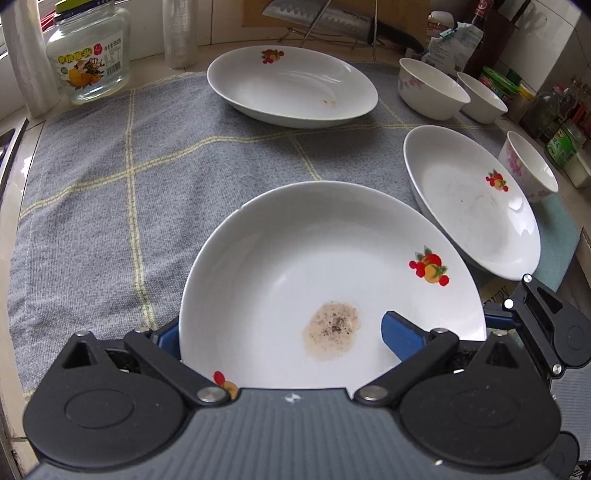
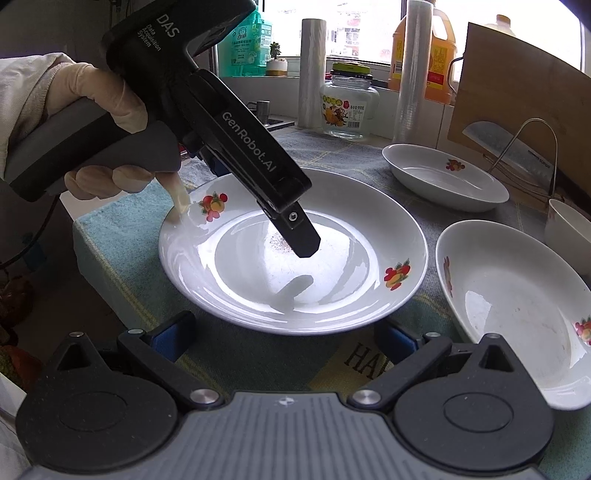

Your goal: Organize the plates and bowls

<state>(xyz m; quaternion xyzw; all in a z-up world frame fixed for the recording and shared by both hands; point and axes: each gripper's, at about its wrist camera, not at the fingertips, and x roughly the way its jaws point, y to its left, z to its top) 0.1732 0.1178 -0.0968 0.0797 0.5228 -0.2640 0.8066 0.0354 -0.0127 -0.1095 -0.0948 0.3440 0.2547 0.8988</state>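
Observation:
A white plate (image 1: 314,266) (image 2: 295,258) with fruit prints and a brownish stain lies on the grey checked cloth (image 1: 110,203), near the table's corner. My left gripper (image 1: 285,336) is open around its rim. One blue finger (image 1: 402,336) hovers over the plate's inside; the other (image 1: 166,334) sits outside the left rim. A gloved hand (image 2: 103,110) holds this gripper, and one of its fingers touches the rim. My right gripper (image 2: 286,336) is open just short of the plate's near rim, with nothing in it. Two more plates (image 1: 291,86) (image 1: 472,206) and three bowls (image 1: 432,88) (image 1: 482,98) (image 1: 528,166) stand behind.
A glass jar (image 1: 88,55) and rolls of film (image 1: 179,33) stand at the back left. A cleaver on a wire rack (image 1: 325,18), a wooden board (image 2: 517,110) and bottles (image 1: 554,110) line the back and right. The table edge (image 2: 96,258) drops off near the plate.

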